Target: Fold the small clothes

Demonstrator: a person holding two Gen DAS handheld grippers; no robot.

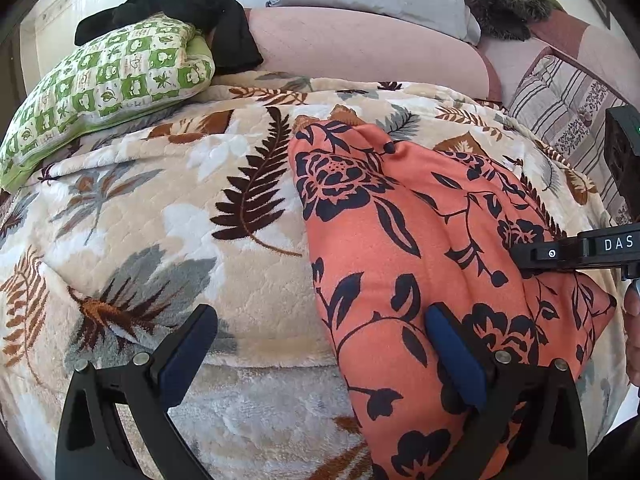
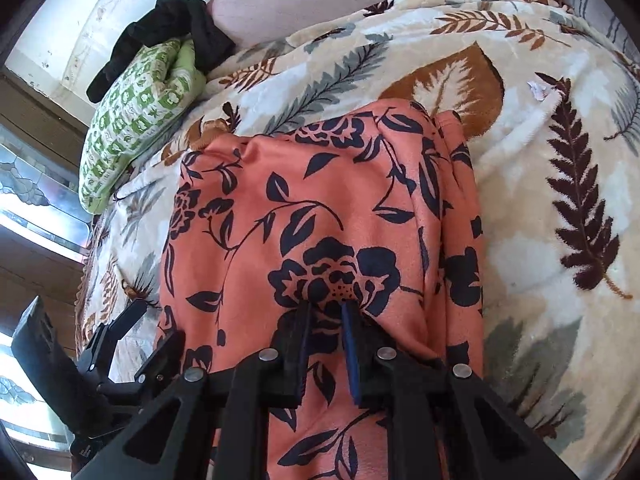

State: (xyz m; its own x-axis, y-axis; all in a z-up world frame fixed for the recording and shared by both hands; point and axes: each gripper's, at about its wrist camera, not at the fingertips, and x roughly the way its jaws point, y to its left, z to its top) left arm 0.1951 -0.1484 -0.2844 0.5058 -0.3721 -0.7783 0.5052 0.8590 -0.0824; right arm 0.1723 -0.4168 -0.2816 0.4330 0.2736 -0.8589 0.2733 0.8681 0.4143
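Your orange cloth (image 2: 320, 216) lies on the bed, on the leaf blanket (image 2: 560, 160), already doubled into a long strip with its edges bunched at the far end. Your right tool (image 2: 326, 316) has its jaws nearly together, pinching a fold of the cloth at the dark flower. Your left tool (image 1: 320, 320) stands wide apart, holding nothing, one finger (image 1: 452, 352) over the cloth's near edge. You look to be mid-fold, carrying a layer across. Next you'd want to lay that pinched fold flat and square, then let go; take the near edge with the left to keep it from dragging
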